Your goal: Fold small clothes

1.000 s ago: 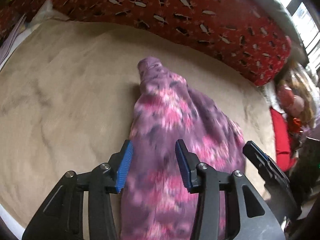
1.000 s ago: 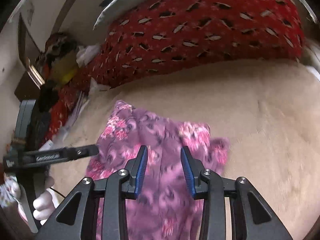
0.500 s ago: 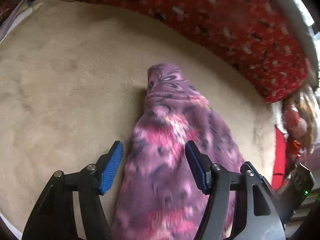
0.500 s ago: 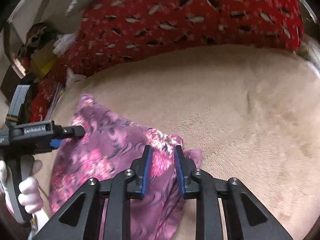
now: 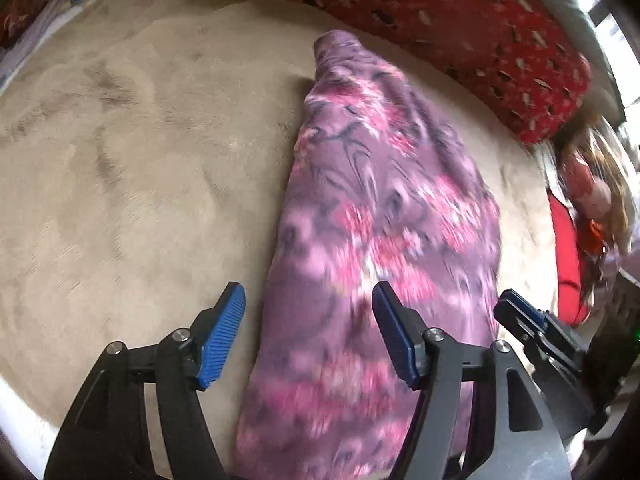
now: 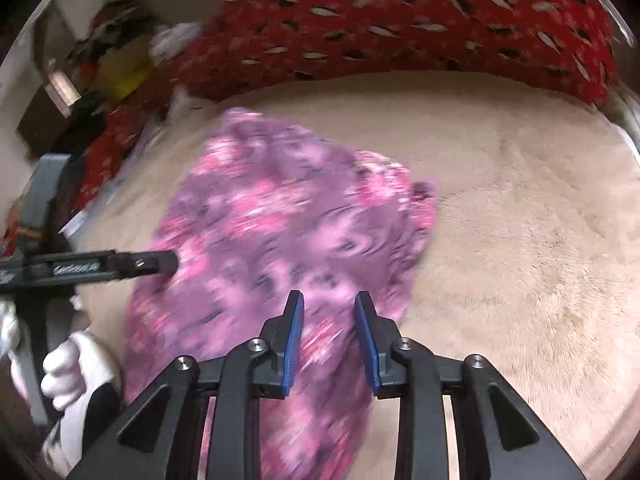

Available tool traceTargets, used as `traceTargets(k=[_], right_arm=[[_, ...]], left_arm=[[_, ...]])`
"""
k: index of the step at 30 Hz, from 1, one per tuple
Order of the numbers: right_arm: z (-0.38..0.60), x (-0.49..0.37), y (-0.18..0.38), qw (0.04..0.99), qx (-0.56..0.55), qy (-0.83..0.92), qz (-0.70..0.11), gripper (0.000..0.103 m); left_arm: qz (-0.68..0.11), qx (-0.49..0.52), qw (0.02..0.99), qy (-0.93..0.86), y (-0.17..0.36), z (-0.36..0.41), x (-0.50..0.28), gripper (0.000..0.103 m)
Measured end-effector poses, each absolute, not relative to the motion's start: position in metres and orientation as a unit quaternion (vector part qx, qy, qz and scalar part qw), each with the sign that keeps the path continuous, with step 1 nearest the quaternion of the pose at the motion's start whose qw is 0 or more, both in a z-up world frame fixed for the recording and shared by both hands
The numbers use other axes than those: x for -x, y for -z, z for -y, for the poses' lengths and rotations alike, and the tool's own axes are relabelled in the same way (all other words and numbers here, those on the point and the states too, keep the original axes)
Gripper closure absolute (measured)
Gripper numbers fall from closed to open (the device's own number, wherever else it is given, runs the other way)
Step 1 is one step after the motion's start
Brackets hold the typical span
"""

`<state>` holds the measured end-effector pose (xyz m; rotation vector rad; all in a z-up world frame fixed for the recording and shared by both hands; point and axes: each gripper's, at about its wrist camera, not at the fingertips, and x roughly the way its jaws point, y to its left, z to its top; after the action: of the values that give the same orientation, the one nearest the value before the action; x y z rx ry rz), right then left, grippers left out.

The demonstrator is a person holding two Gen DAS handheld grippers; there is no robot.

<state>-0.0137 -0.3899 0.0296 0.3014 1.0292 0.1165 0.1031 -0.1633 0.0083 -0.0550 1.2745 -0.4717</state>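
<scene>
A purple garment with pink flowers point(image 5: 380, 208) lies lengthwise on the beige plush blanket point(image 5: 120, 160). My left gripper point(image 5: 308, 292) hovers over its near end with the jaws spread wide. The left pad is over bare blanket, the right pad over the cloth, and nothing is pinched. In the right wrist view the garment point(image 6: 280, 232) spreads out crumpled. My right gripper point(image 6: 329, 296) stands over its near right part with a narrow gap, and the cloth shows behind that gap. At the garment's left edge the left gripper point(image 6: 160, 260) is held by a white-gloved hand point(image 6: 68, 372).
A long red patterned bolster point(image 5: 440, 12) lines the far edge of the bed point(image 6: 520, 240). Beyond the bed's right end sit a red cushion point(image 5: 568, 264) and a doll point(image 5: 592, 192). Piled clutter point(image 6: 112, 52) fills the far left corner.
The left jaws have spread much wider over the garment. The right jaws narrowed, then held. Both grippers shifted over the garment, which now lies more spread out.
</scene>
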Motion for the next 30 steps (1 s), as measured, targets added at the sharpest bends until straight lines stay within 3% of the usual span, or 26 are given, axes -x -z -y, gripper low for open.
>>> traceTargets(k=[2, 4, 7, 20, 24, 30], right_arm=[[0.376, 0.034, -0.04, 0.86, -0.126, -0.083, -0.487, 0.072], [0.365, 0.048, -0.035, 0.858, -0.108, -0.087, -0.494, 0.065], [0.354, 0.056, -0.002, 0.834, -0.065, -0.052, -0.546, 0.065], [0.374, 0.135, -0.01, 0.828, -0.155, 0.018, -0.538, 0.054], [0.366, 0.151, -0.032, 0.834, -0.118, 0.063, -0.535, 0.023], [0.346, 0.174, -0.06, 0.859, -0.084, 0.096, -0.496, 0.015]], left_arm=[[-0.579, 0.011, 0.784, 0.222, -0.008, 0.156, -0.085, 0.035], [-0.594, -0.007, 0.775, 0.217, 0.008, 0.155, -0.074, 0.034], [-0.605, -0.008, 0.767, 0.213, 0.02, 0.149, -0.068, 0.03], [-0.577, -0.049, 0.788, 0.209, 0.013, 0.1, -0.006, 0.03], [-0.532, -0.08, 0.823, 0.186, 0.004, 0.084, 0.021, 0.03], [-0.499, -0.107, 0.845, 0.16, -0.002, 0.076, 0.039, 0.03]])
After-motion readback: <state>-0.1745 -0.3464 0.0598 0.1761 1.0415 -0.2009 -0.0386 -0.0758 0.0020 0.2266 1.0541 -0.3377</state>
